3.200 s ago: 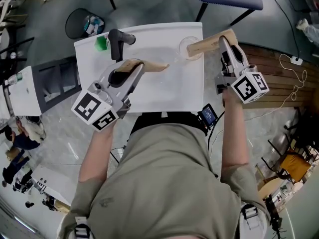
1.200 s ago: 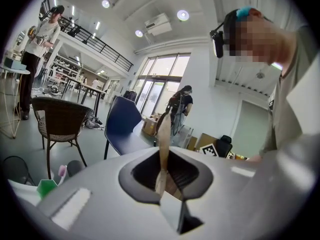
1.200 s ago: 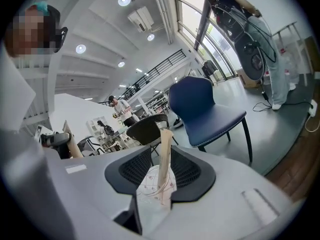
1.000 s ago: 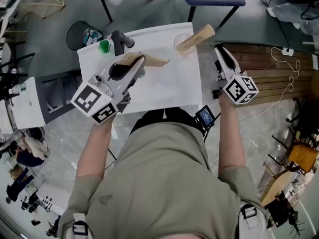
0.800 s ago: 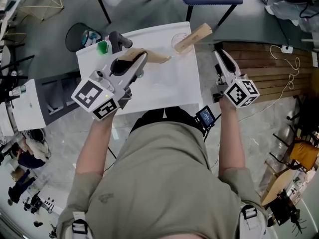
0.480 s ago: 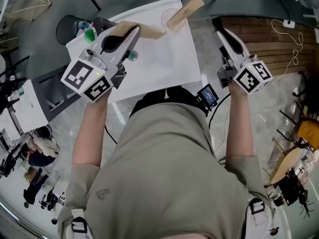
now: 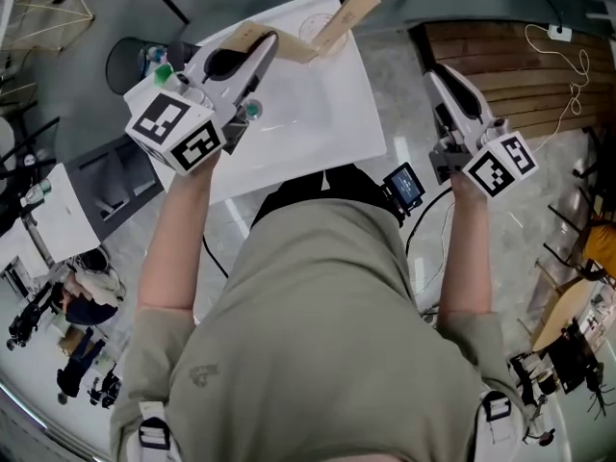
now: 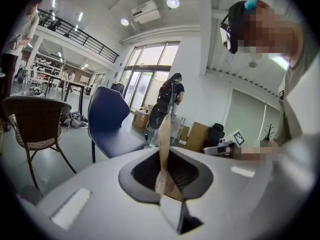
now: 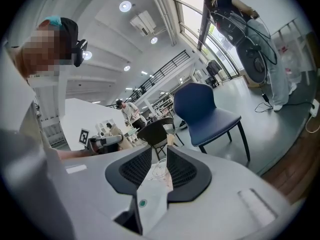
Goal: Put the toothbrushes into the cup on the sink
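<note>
A person in an olive shirt [image 7: 327, 335] leans over a white rectangular sink top [image 7: 337, 123], a two-jaw gripper in each hand. The left gripper [image 7: 262, 46] has its jaws clamped on a flat tan paper toothbrush packet [image 7: 289, 48], which juts from the jaw tips towards the far right corner of the sink and ends just beside a clear glass cup [image 7: 318, 32]. A second tan paper packet [image 7: 348, 10] already stands in that cup, leaning out over the sink's far edge, right next to the held one. In the left gripper view the gripped packet shows edge-on, rising between the closed jaws. The right gripper [image 7: 441, 73] hangs off the sink's right side above grey floor, well apart from the cup; its jaws stand slightly apart with nothing held, and in the right gripper view the cup and its packet show in the distance through the gap. A small green object [image 7: 164, 69] sits at the sink's far left corner, next to the left gripper's marker cube [image 7: 183, 133]. Around the sink are a round black bin [image 7: 130, 61], a white cabinet [image 7: 58, 224], a strip of wooden boards [image 7: 510, 61] and a blue chair [image 9: 205, 111], with a dark wicker chair [image 8: 35, 124] nearby.
</note>
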Tool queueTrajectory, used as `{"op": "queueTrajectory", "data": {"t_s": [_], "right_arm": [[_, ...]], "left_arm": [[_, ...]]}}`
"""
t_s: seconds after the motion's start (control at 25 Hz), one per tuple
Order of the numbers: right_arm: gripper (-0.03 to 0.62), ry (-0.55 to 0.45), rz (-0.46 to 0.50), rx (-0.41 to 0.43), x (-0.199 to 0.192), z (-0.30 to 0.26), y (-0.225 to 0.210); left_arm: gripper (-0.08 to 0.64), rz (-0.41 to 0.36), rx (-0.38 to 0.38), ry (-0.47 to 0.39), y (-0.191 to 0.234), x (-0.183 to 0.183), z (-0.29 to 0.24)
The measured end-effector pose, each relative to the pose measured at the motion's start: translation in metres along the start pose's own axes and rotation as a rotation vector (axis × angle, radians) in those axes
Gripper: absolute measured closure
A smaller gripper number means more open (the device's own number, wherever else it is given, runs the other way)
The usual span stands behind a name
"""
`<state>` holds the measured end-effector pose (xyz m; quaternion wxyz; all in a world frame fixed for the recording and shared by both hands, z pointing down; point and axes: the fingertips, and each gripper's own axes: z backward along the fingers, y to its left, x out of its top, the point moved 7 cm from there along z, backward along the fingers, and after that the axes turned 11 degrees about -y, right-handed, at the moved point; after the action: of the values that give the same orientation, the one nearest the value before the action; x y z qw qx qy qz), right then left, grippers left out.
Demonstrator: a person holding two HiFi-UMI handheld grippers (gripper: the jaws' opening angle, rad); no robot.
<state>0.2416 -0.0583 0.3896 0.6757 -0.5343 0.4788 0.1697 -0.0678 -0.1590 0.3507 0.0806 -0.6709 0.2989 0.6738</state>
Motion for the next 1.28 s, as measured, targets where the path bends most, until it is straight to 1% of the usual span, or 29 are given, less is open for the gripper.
{"op": "queueTrajectory", "data": {"t_s": [0.24,0.52,0.72,1.0,1.28], "right_arm": [[0.489,0.005,-0.019,-0.013,-0.004,-0.002,-0.001],[0.489,0.004,-0.019,-0.033,-0.006,-0.002,0.001],[0.491,0.017,-0.014,-0.064,-0.009,0.003,-0.003],[0.491,0.041,-0.026,-0.093,-0.014,0.005,-0.011],[0.491,0.061,-0.04,-0.097,-0.019,0.004,-0.014]], "left_arm": [[0.526,0.001,-0.025,0.019,0.015,-0.005,-0.02],[0.526,0.015,-0.051,0.043,0.025,-0.025,-0.039],[0.526,0.025,-0.069,0.055,0.031,-0.036,-0.053],[0.526,0.046,-0.075,0.086,0.04,-0.053,-0.066],[0.526,0.057,-0.066,0.114,0.042,-0.07,-0.07]]}}
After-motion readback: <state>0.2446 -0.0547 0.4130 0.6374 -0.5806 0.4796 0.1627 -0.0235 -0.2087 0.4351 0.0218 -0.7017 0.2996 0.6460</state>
